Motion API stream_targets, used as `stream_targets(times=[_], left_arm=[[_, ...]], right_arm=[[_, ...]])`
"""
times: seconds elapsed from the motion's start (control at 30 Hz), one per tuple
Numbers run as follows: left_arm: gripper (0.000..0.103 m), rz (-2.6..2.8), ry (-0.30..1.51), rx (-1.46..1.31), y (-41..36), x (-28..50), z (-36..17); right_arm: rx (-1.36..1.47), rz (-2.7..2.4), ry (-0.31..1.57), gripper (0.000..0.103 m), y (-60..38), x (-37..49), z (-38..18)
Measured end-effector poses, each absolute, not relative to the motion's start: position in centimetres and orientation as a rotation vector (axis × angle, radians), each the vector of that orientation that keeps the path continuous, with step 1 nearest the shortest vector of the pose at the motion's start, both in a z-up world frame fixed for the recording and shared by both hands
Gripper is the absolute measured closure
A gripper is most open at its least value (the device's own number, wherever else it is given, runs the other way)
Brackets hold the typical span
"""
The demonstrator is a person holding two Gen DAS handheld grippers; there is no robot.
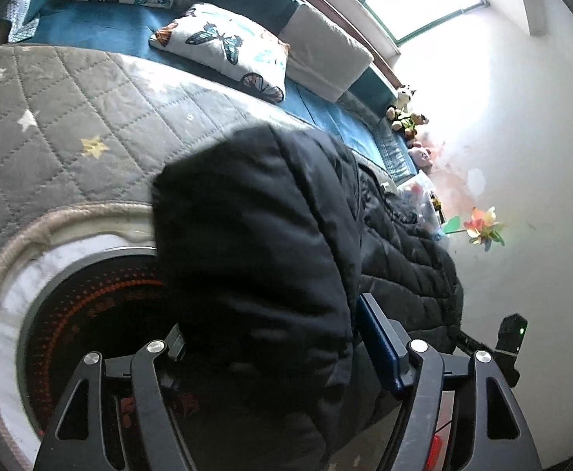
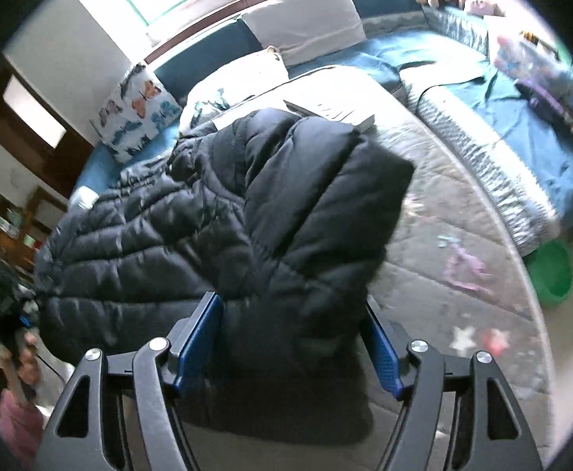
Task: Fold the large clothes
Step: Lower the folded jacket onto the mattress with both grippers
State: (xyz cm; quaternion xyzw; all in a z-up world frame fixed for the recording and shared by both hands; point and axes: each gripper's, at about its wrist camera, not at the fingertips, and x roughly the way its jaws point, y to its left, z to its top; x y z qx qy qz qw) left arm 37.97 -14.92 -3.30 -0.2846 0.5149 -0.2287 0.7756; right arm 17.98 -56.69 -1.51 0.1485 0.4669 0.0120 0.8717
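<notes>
Left jaws: your left gripper [image 1: 270,349] stands wide, with a fat black fold of the puffer jacket [image 1: 259,243] bulging up between the pads. One pad is hidden behind the fabric, so I can't tell if anything presses. I'd call it open around the fold, not clamped.

Right jaws: same story on the right gripper [image 2: 292,345]. Both blue pads show, with jacket bulk sitting between them, and they look loose on it.

Where the jacket is: sprawled on the quilted bed cover [image 2: 443,204], body stretching off toward the butterfly pillow [image 2: 137,114], with the near part doubled up into a puffy hump right in front of you.

Step in hand: looks to me like you're setting a fold down, or regripping it. Hard to say which.

Doing it well: that shell looks slick and the filling springy, so I'd guess the fold wants to pop back up. Press it flat on the bed before backing off, and keep both hands even so the edge lands straight. If you regrip, bite a seam or hem, not the puffy middle.

Materials: jacket is shiny black with stitched channels, thick and rounded at every crease. Bed cover is grey, diamond-quilted with little stars, soft and a bit grippy by the look of it.
</notes>
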Motion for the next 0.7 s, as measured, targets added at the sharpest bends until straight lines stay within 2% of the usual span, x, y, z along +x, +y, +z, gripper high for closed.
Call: stream_targets(times=[0.17, 0.4, 0.57, 0.7], left_arm=[[0.028, -0.448, 1.072, -0.628, -11.5, 37.0, -1.1], [0.027, -0.417, 0.922, -0.558, -9.6, 35.1, 4.2], [0.027, -0.479, 0.896, -0.49, -11.8, 34.2, 6.4], [0.028, -0.519, 0.927, -0.439, -14.6, 34.7, 5.7]], right_arm=[[0.186, -0.039, 0.934, 0.026, -55.4, 17.2, 0.8], [0.159, -0.034, 0.82, 0.026, -53.4, 18.7, 3.4], [0.151, 0.006, 0.814, 0.026, -51.1, 22.3, 2.2], [0.122, -0.056, 0.869, 0.026, -50.2, 25.3, -0.1]])
